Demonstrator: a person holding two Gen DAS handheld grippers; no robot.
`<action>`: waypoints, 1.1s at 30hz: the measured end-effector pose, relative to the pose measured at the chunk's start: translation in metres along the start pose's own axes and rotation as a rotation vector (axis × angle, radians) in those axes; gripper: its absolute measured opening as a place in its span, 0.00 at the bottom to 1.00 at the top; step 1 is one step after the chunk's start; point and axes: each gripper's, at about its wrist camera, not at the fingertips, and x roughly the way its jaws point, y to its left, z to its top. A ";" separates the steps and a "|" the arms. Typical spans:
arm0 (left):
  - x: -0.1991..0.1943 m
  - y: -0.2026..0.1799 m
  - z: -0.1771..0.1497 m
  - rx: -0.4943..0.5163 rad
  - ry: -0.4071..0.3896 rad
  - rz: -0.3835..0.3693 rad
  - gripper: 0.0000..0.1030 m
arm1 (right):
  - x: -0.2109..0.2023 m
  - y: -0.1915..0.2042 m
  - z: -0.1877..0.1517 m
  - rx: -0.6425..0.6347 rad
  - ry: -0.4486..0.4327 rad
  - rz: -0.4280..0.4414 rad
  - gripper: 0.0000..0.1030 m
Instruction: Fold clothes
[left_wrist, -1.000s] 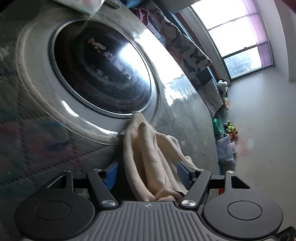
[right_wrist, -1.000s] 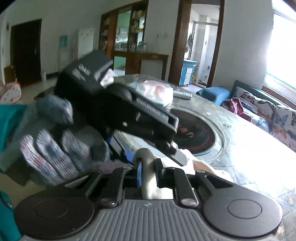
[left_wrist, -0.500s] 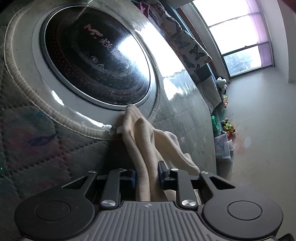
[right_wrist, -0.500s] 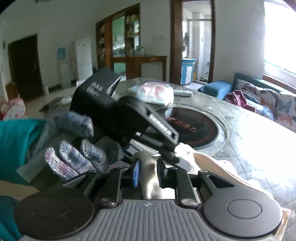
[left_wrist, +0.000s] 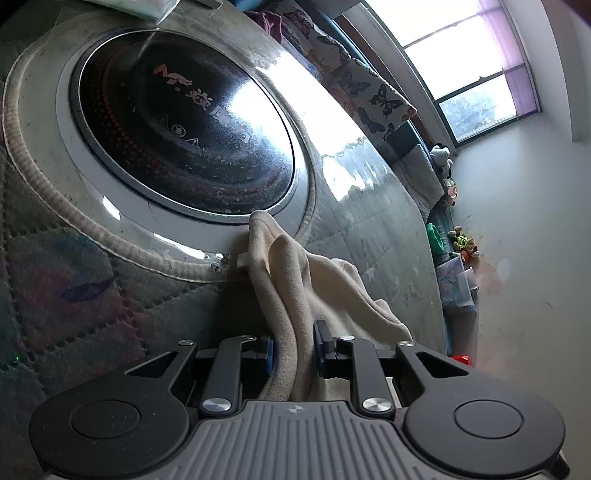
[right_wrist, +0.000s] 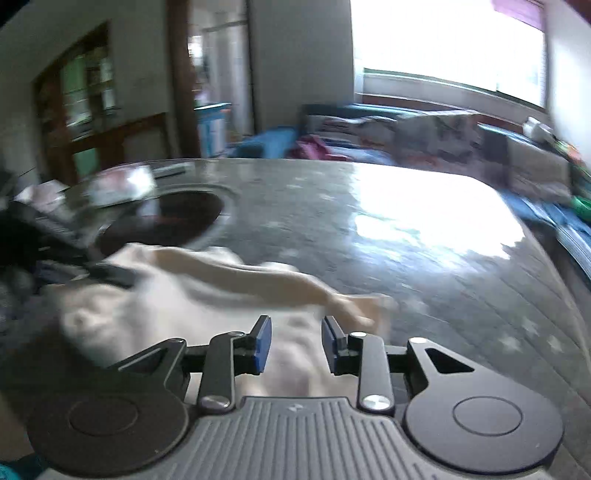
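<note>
A cream garment (left_wrist: 295, 280) lies bunched on the quilted table cover. My left gripper (left_wrist: 293, 350) is shut on a thick fold of it, the cloth rising from between the blue pads towards the black glass hob. In the blurred right wrist view the same cream garment (right_wrist: 192, 291) spreads across the table. My right gripper (right_wrist: 295, 345) stands open just above the cloth's near part, its blue pads apart with cloth seen between and below them, not pinched. The left gripper shows as a dark shape at the far left (right_wrist: 26, 240).
A round black glass hob (left_wrist: 184, 129) in a white ring sits in the table's middle. A white packet (right_wrist: 118, 188) lies behind it. A sofa with butterfly cushions (left_wrist: 369, 88) and toys runs along the window wall beyond the table edge.
My left gripper closed on the garment fold and holds it. My right gripper, shut on the cloth before, has opened and swung right, away from the left gripper.
</note>
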 end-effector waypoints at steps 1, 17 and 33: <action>0.000 -0.001 -0.001 0.005 -0.001 0.003 0.21 | 0.002 -0.007 -0.001 0.017 -0.001 -0.019 0.36; 0.005 -0.016 -0.001 0.062 -0.009 0.045 0.20 | 0.020 -0.048 -0.019 0.213 -0.015 -0.009 0.36; -0.001 -0.068 -0.009 0.267 -0.065 0.048 0.15 | -0.027 -0.042 -0.008 0.238 -0.133 0.027 0.10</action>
